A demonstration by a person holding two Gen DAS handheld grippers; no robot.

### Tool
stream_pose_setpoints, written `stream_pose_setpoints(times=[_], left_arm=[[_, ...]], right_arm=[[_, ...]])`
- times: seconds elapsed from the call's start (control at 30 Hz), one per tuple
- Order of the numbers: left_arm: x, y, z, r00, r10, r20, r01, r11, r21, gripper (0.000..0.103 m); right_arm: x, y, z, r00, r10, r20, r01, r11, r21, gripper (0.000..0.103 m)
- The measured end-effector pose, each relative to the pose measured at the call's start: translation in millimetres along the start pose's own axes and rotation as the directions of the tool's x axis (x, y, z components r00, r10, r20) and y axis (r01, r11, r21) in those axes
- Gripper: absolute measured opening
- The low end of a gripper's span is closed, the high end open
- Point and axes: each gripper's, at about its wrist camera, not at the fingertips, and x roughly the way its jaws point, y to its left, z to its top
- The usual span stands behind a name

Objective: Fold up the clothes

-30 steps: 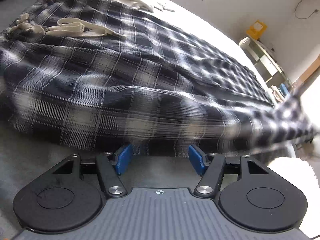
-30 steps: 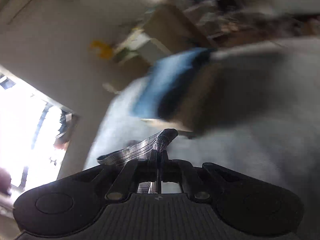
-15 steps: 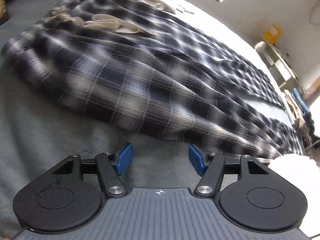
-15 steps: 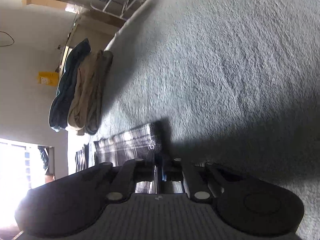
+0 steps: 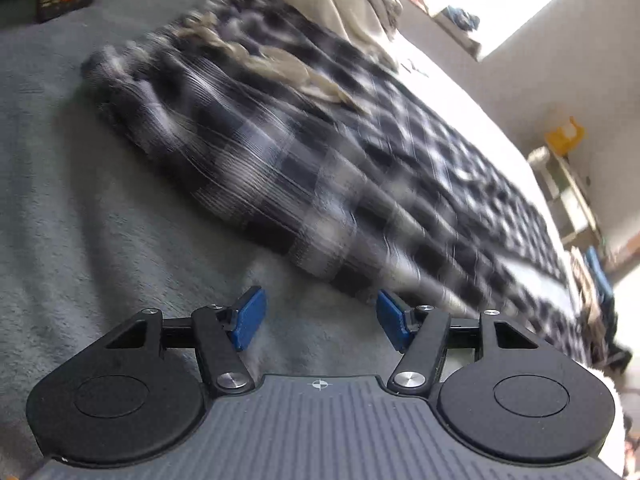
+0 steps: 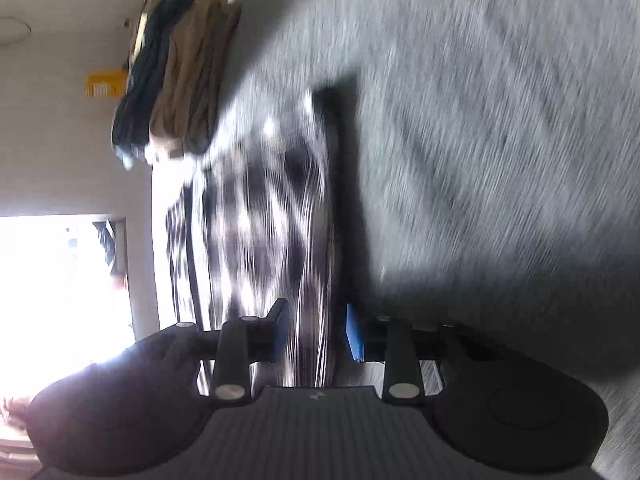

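Dark blue and white plaid trousers (image 5: 320,168) lie spread on the grey blanket (image 5: 80,240), waistband with beige drawstring (image 5: 288,68) at the far left. My left gripper (image 5: 318,318) hovers open just short of their near edge, nothing between its blue pads. In the right wrist view a plaid trouser leg (image 6: 272,216) lies flat along the blanket (image 6: 480,160). My right gripper (image 6: 316,332) is open, its pads either side of the leg's end without pinching it. Both views are blurred.
Folded dark and tan clothes (image 6: 176,76) are stacked at the bed's far edge. A beige garment (image 5: 340,4) is heaped beyond the waistband. A shelf unit (image 5: 568,196) and yellow box (image 5: 564,134) stand by the wall.
My right gripper, shut on the plaid leg end earlier, has laid it on the blanket and opened. The left gripper stayed open and drew back a little from the trousers.
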Motion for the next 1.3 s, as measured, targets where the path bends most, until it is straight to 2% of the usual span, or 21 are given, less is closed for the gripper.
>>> stream_pose_setpoints(times=[0.1,0.2,0.37,0.43,0.67,0.77,0.8,0.83,0.93,1.03,1.17,1.3], left_arm=[[-7.6,10.7,3.0,0.997,0.021,0.079,-0.015,0.996,-0.085,0.062],[-9.2,25.0,7.9,0.991,0.028,0.129,-0.004,0.984,-0.179,0.062],[-1.2,45.9,17.0,0.986,0.026,0.164,0.02,0.961,-0.276,0.061],[4.3,51.0,20.5,0.985,0.019,0.171,0.034,0.952,-0.304,0.058],[16.0,49.9,23.8,0.974,0.046,0.221,0.029,0.946,-0.323,0.042],[18.8,47.7,22.7,0.971,0.047,0.233,0.031,0.946,-0.323,0.03],[19.1,47.2,23.4,0.972,0.045,0.233,0.033,0.947,-0.32,0.02],[19.5,46.6,24.2,0.972,0.043,0.232,0.034,0.948,-0.317,0.013],[14.7,42.4,27.2,0.971,0.061,0.231,0.011,0.954,-0.298,0.008],[3.5,36.7,29.3,0.967,0.078,0.244,-0.004,0.957,-0.291,0.007],[-4.9,35.2,33.2,0.964,0.077,0.256,-0.003,0.96,-0.278,0.007],[-5.1,35.6,34.8,0.966,0.088,0.244,-0.025,0.968,-0.249,0.007]], right_arm=[[9.8,3.0,-15.6,0.998,-0.008,-0.055,0.006,0.999,-0.034,0.032],[10.8,2.9,-27.7,0.997,-0.014,-0.069,0.011,0.999,-0.049,0.031],[12.0,2.6,-47.7,0.996,-0.025,-0.09,0.019,0.997,-0.072,0.027],[12.5,2.5,-55.7,0.995,-0.03,-0.099,0.021,0.996,-0.082,0.023],[13.6,-2.1,-64.6,0.998,-0.012,-0.06,0.009,0.999,-0.053,0.023],[15.1,1.2,-67.7,0.999,-0.025,-0.044,0.021,0.997,-0.077,0.022],[15.9,3.9,-68.6,0.998,-0.04,-0.039,0.036,0.995,-0.094,0.018],[16.7,6.6,-69.4,0.998,-0.056,-0.034,0.052,0.993,-0.111,0.009],[16.9,26.2,-72.5,0.994,-0.111,-0.013,0.106,0.971,-0.214,0.003],[10.9,44.6,-78.2,0.991,-0.13,0.008,0.127,0.946,-0.298,0.002],[0.0,58.8,-82.6,0.992,-0.126,0.008,0.121,0.931,-0.344,0.002],[-5.1,46.9,-82.5,0.989,-0.147,-0.001,0.138,0.933,-0.332,0.002]])
